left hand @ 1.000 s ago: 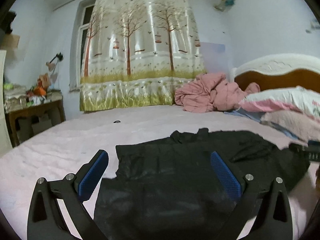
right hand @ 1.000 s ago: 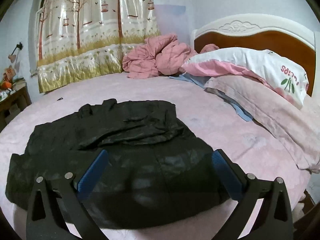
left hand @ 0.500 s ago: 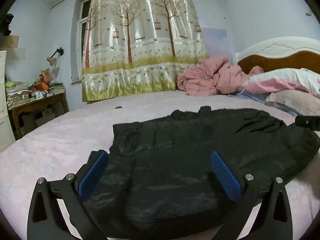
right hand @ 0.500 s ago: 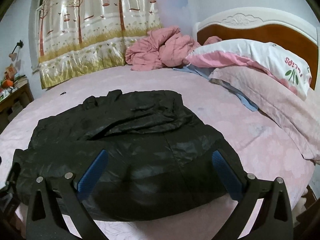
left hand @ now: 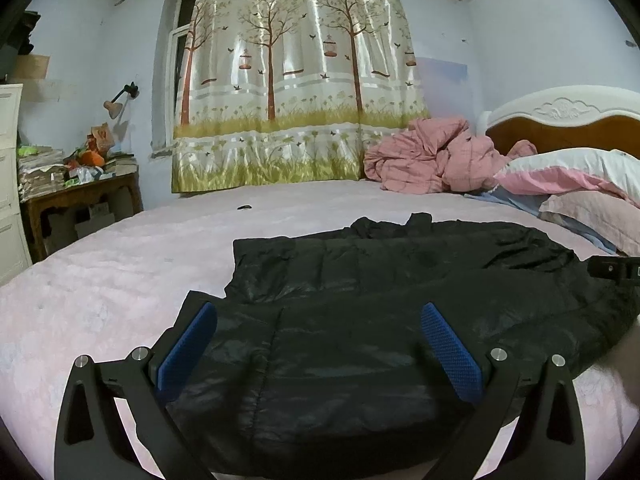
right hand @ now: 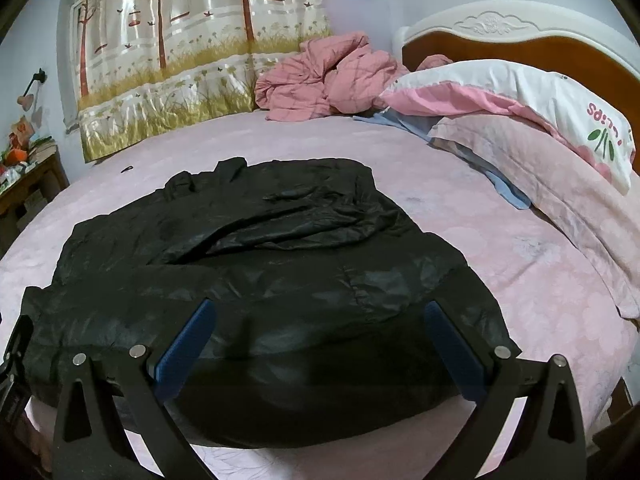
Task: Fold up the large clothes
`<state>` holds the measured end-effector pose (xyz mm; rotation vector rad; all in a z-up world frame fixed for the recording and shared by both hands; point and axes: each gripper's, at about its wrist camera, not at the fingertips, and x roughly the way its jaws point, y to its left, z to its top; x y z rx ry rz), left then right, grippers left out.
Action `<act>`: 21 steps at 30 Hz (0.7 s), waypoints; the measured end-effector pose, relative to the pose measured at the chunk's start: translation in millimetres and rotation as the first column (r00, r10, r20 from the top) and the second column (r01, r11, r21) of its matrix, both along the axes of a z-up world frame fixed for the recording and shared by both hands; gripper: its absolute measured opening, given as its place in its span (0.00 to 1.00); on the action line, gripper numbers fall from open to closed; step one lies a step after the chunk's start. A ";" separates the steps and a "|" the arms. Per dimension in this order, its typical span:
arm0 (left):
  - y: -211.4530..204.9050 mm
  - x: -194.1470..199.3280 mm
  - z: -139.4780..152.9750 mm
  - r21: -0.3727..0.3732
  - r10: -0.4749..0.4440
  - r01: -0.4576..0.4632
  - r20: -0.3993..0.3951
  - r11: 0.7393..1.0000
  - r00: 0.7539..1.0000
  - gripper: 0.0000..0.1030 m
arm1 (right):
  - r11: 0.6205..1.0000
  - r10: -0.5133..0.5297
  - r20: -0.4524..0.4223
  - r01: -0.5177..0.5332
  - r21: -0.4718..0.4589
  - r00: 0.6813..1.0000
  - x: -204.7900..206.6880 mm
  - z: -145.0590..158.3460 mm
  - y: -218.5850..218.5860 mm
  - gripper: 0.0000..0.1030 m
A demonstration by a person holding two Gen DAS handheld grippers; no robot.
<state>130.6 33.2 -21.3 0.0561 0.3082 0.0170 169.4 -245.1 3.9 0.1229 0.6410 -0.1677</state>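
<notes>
We hold the left gripper (left hand: 318,350) with its blue pads spread wide apart, hovering over the near left part of the black jacket (left hand: 400,300), gripping nothing. Our right gripper (right hand: 320,350) is likewise spread and empty, poised above the jacket's near hem. The jacket lies partly folded on the pink bed (right hand: 520,248), a sleeve laid across its top. Beyond it we see a crumpled pink quilt (right hand: 328,76), pillows (right hand: 520,92) against the headboard (right hand: 520,44), and a tree-print curtain (left hand: 288,80).
</notes>
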 end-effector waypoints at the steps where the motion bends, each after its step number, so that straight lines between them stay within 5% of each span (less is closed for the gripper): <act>1: 0.4 -0.5 0.9 0.004 -0.001 0.001 0.000 1.000 1.000 1.00 | 1.000 0.003 0.001 -0.003 -0.012 1.000 -0.7 0.3 0.7 1.00; 8: 4.4 -4.3 4.0 0.057 -0.022 0.027 -0.092 0.998 0.996 1.00 | 0.988 0.086 -0.016 -0.088 -0.129 0.996 -7.0 -6.6 19.4 1.00; 11: 8.9 -10.0 3.2 0.088 -0.032 0.042 -0.109 0.995 0.993 1.00 | 0.986 0.133 -0.085 -0.141 -0.092 0.987 -4.0 -18.5 19.7 1.00; 21: -5.1 -19.9 -9.5 0.183 -0.151 0.190 -0.209 0.965 0.966 1.00 | 0.971 0.221 -0.107 -0.229 -0.065 0.969 -25.1 -17.7 27.4 1.00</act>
